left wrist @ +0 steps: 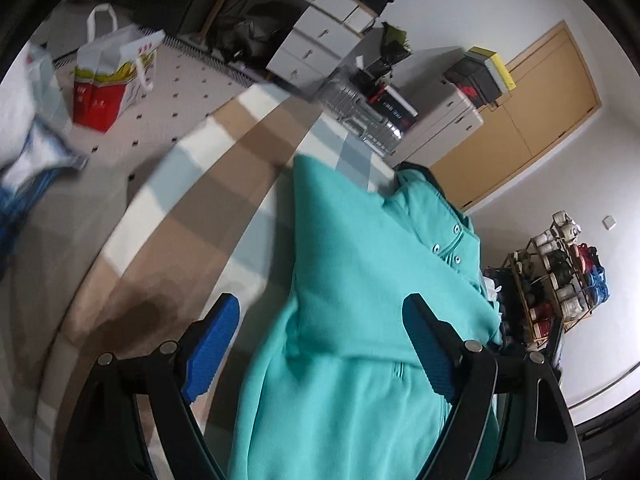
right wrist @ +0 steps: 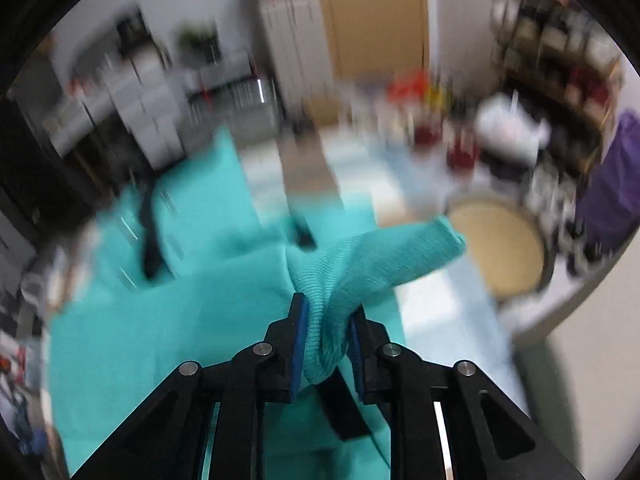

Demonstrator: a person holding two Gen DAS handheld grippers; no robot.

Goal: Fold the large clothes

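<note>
One ribbed teal cuff (right wrist: pixel 384 256), bunched.

My right gripper (right wrist: pixel 326 316) pinches a bunched ribbed cuff (right wrist: pixel 372 264) of the teal shirt (right wrist: pixel 160 300) between its blue pads (right wrist: pixel 301 344). The shirt lies spread on the striped bed (right wrist: pixel 424 308); everything behind is blurred.

R wrist view motion-blurred: bg shelves (right wrist: pixel 560 60) and cabinets (right wrist: pixel 132 100) unreadable, teal garment (right wrist: pixel 192 300) smeared except the bunch at the jaws. L view: garment hem cut by bottom edge, blue cloth (left wrist: pixel 28 184) blurred, cropped at left.
</note>
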